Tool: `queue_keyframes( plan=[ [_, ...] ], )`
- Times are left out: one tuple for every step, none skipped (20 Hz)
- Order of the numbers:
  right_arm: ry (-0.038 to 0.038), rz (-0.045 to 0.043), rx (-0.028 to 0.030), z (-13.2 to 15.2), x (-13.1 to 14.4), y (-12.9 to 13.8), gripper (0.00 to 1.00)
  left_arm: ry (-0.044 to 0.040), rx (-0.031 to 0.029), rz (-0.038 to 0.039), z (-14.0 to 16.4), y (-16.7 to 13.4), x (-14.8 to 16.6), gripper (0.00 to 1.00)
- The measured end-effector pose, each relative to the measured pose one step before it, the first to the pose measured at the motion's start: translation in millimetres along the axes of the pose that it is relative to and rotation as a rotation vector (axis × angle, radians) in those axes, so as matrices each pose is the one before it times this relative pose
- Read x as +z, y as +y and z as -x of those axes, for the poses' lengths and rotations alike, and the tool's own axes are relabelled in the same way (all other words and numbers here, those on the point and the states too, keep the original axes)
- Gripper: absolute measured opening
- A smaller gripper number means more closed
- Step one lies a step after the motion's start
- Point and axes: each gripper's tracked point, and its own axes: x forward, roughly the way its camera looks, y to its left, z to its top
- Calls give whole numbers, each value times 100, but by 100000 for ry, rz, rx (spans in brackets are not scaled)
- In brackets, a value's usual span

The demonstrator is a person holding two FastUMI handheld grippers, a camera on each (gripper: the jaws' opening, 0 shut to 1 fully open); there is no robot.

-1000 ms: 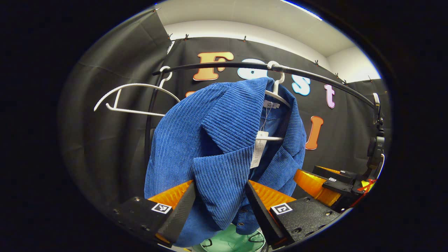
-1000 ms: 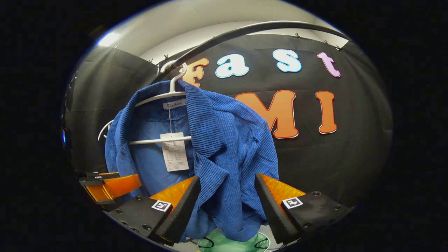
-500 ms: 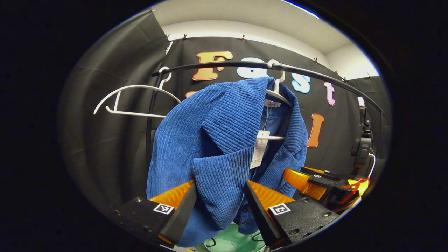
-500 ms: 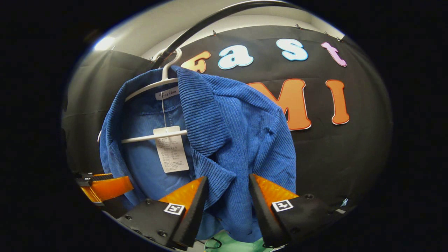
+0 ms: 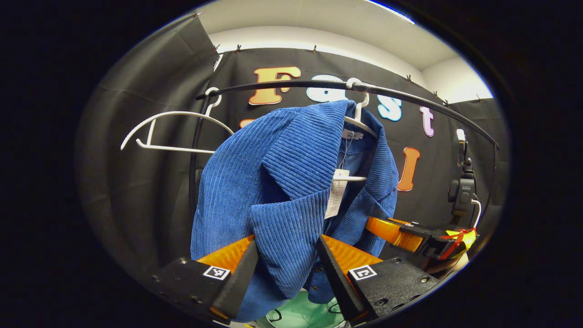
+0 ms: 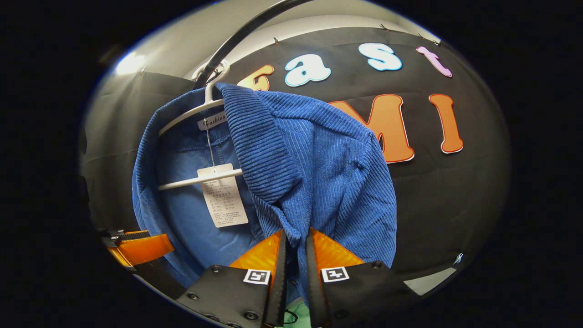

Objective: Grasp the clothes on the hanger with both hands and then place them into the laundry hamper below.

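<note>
Corduroy jacket [image 5: 273, 182], blue, hangs on a white hanger [image 5: 360, 123] from the black rail [image 5: 319, 85] and is engaged at its front edges by both claws. In the left gripper view, the left claw [image 5: 287, 269] stands wide, its fingers on either side of the jacket's left lapel, with the fabric between them but not pinched. In the right gripper view, the right claw [image 6: 294, 255] is narrow, both fingers pressed onto the edge of the right lapel. A paper tag [image 6: 223, 198] hangs inside the jacket across the hanger's bar. Below the jacket's hem, part of the green laundry hamper [image 5: 303, 312] is visible. Farther back, an empty white hanger [image 5: 168, 132] hangs on the same rail, left of the jacket.
</note>
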Motion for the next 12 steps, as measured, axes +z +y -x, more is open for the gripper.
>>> queue_keyframes(
  plan=[
    [-452,213,263,165,268,-201,28,-23,-443,70,7,39,-20,77],
    [-1604,-1083,-1153,-23,452,-353,28,-245,-659,354,-3,-56,95,77],
    [306,-854,945,-117,-63,27,1,-26,-109,427,21,-16,18,77],
    [249,-841,617,291,178,114,8,111,-298,507,148,67,-56,76],
    [-365,-544,507,69,195,-25,8,-76,-196,297,-63,-126,114,67],
    [-19,-290,315,64,162,-84,8,22,1113,-291,-2,283,109,61],
    [68,-526,643,-97,156,-45,8,-56,430,69,40,267,-21,55],
    [299,-1537,1448,337,183,150,8,787,221,36,-116,19,-207,43],
    [460,-1743,1147,51,262,52,8,487,3654,-87,481,826,98,30],
    [-205,-1867,1620,282,330,56,8,-744,-170,93,-24,18,292,17],
    [-771,-1719,1821,112,368,85,8,79,-2012,202,63,-348,267,4],
    [-820,-1481,1309,275,335,25,8,547,-793,-235,273,-157,-9,2]
  ],
)
